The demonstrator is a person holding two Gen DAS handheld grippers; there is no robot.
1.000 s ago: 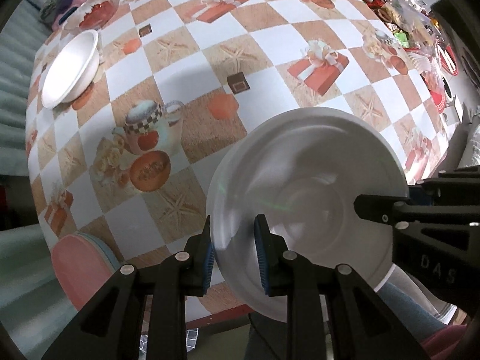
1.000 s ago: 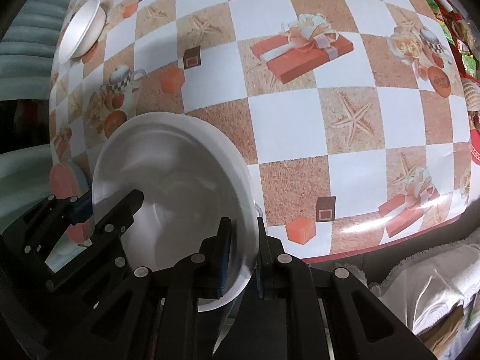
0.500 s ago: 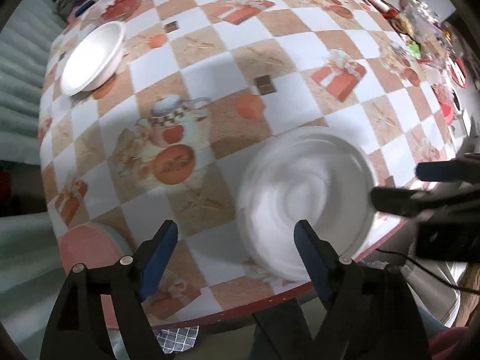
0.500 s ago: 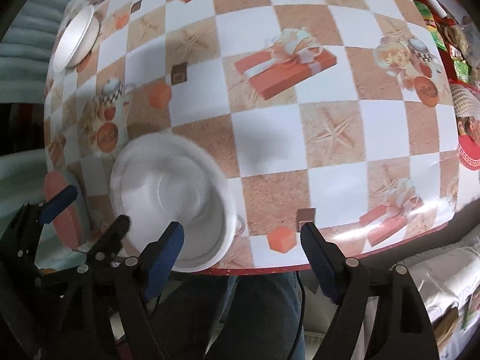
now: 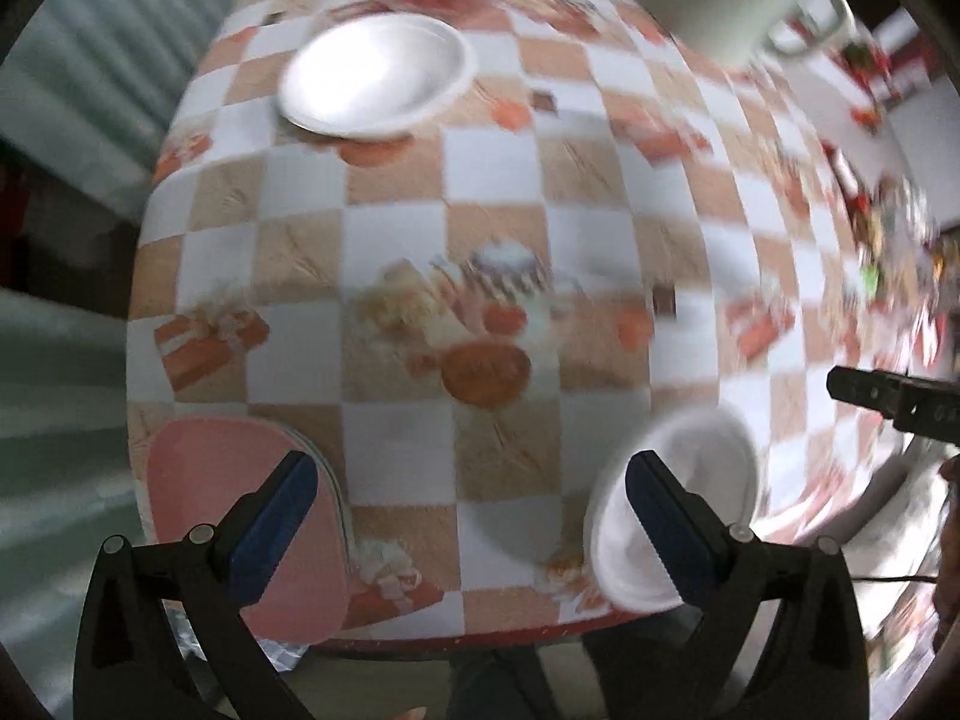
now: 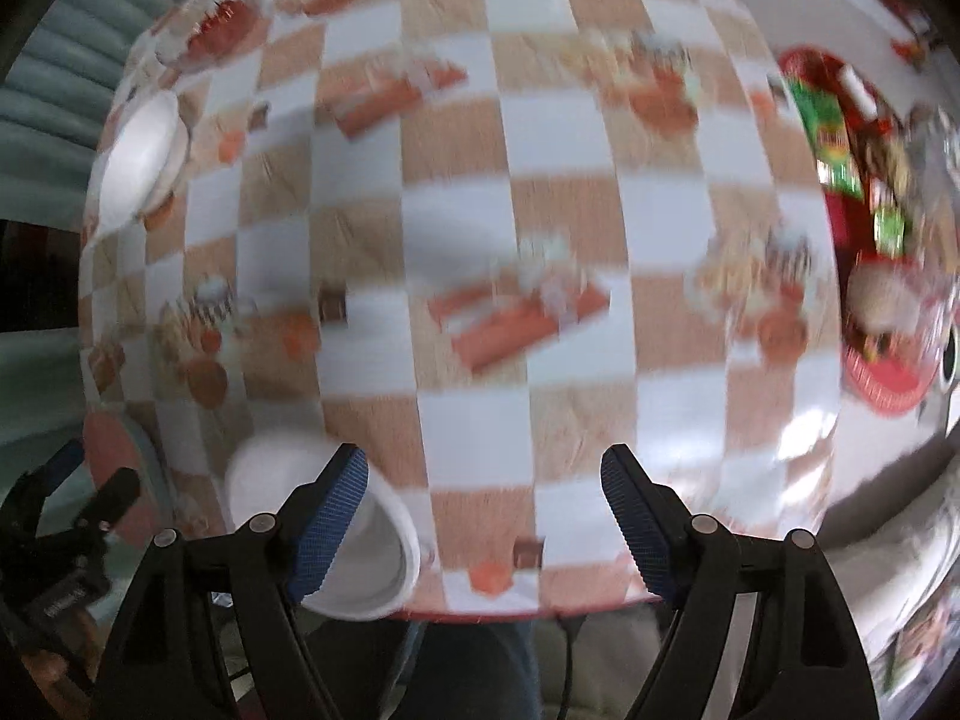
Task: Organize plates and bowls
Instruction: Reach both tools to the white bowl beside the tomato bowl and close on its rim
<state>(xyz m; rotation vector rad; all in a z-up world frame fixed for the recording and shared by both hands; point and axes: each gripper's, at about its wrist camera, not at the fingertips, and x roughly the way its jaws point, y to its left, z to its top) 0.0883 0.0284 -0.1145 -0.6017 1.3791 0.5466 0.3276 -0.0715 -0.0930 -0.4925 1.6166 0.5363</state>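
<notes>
1. White and blurred, the near bowl (image 5: 678, 510) sat on the checked tablecloth (image 5: 498, 192) at the table's front edge — free of both tools.
2. Left gripper (image 5: 471, 483) was opening wide with nothing between its jaws; the bowl lay behind its right-hand finger.
3. Right gripper (image 6: 483, 480) stood spread apart and empty, the bowl behind its left-hand finger.
4. A second bowl (image 5: 375, 78) rested at the far left — well apart.
5. Pink plates (image 5: 198, 480) lay at the near left corner.
</notes>
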